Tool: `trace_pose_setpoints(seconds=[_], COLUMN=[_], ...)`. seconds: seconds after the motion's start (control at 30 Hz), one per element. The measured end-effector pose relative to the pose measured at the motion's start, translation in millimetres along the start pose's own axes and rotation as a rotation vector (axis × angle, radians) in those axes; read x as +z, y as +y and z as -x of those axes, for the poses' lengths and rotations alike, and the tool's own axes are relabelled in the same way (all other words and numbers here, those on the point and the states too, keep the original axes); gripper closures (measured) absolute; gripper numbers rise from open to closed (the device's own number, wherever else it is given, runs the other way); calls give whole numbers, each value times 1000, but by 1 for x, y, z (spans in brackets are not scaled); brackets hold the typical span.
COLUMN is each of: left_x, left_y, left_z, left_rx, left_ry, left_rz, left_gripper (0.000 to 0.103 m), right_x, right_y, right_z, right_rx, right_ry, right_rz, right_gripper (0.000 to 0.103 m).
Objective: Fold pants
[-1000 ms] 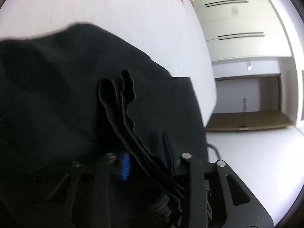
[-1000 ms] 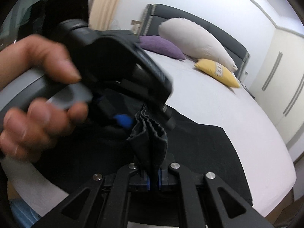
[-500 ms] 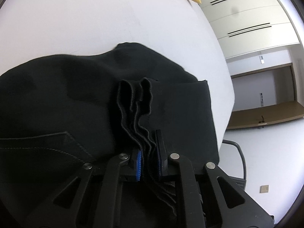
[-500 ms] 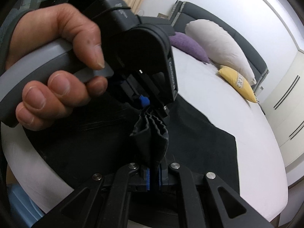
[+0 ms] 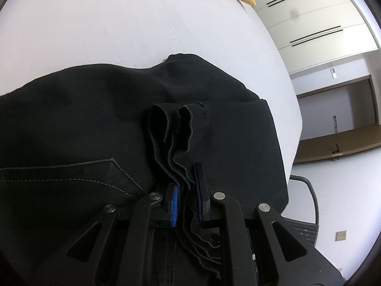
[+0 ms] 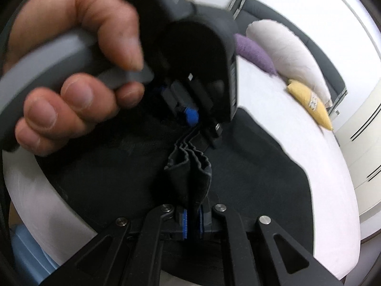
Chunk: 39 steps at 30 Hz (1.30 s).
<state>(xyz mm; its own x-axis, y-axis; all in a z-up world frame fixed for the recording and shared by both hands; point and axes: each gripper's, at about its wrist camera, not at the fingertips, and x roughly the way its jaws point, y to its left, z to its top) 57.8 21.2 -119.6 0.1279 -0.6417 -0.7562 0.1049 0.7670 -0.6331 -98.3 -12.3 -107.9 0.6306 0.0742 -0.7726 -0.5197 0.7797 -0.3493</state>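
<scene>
Pants: black fabric pants [image 5: 95, 119] spread on white bed [image 5: 119, 23], hem edges bunched.
Right tongs [image 6: 193, 222]: clamped narrow on gathered hems.
Left tongs [image 5: 187, 201]: apparently loosening, hems between pads.
Room: bare sheet beyond, yellow pillow [image 6: 309, 104] well apart.

Both views are bright with soft, even daylight and strong fisheye bending; straight lines such as the wardrobe [image 5: 309, 23] doors curve near the dark circular rim. In the left wrist view the white bed [image 5: 119, 23] is close to overexposed across the upper half, while the black pants [image 5: 83, 119] swallow detail, showing only faint stitching. That view is sharp. In the right wrist view the hand [image 6: 71, 71] in the upper left and the pillows [image 6: 285, 47] in the upper right are smeared by motion blur.
</scene>
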Motion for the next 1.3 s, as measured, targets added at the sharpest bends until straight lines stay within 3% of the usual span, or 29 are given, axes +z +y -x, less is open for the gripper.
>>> trace_pose_setpoints(seconds=[0.17,0.23,0.33,0.43,0.53,0.63,0.7,0.77,0.9,0.97,1.23,1.3], left_x=[-1,-2,-3,-10,-18,-31,-41,-54,-63,-64,-67,-67], left_y=[-17,-15,-14,-40,-71,-79,-76,-74,-78,-79,-85,-86], left_z=[5,21,45,56,40,6,-10,-14,-16,-14,-15,-18], left_rx=[92,170,228,193,108,127,138,148,184,204,218,222], left_ry=[-52,-93,-159,-196,-175,-97,-61,-114,-147,-142,-145,-145], left_rz=[-22,-17,-2,-72,-163,-197,-195,-229,-243,-247,-235,-234], left_gripper=[83,83,83,83,83,83,83,83,84,84,84,84], right_x=[-3,-8,-13,-25,-43,-64,-72,-79,-96,-106,-158,-169], right_y=[-15,-21,-50,-107,-192,-284,-320,-339,-341,-333,-295,-286], right_z=[1,5,17,34,20,-14,-42,-72,-125,-134,-68,-54], right_rx=[45,77,223,426,553,692,768,870,930,934,1008,987], right_ry=[10,18,23,-27,-37,-65,-64,-77,28,71,118,114], right_rz=[-56,-89,-172,-301,-531,-788,-891,-964,-1035,-1014,-863,-845], right_gripper=[87,73,47,46,46,46,45,45,45,55,57,57])
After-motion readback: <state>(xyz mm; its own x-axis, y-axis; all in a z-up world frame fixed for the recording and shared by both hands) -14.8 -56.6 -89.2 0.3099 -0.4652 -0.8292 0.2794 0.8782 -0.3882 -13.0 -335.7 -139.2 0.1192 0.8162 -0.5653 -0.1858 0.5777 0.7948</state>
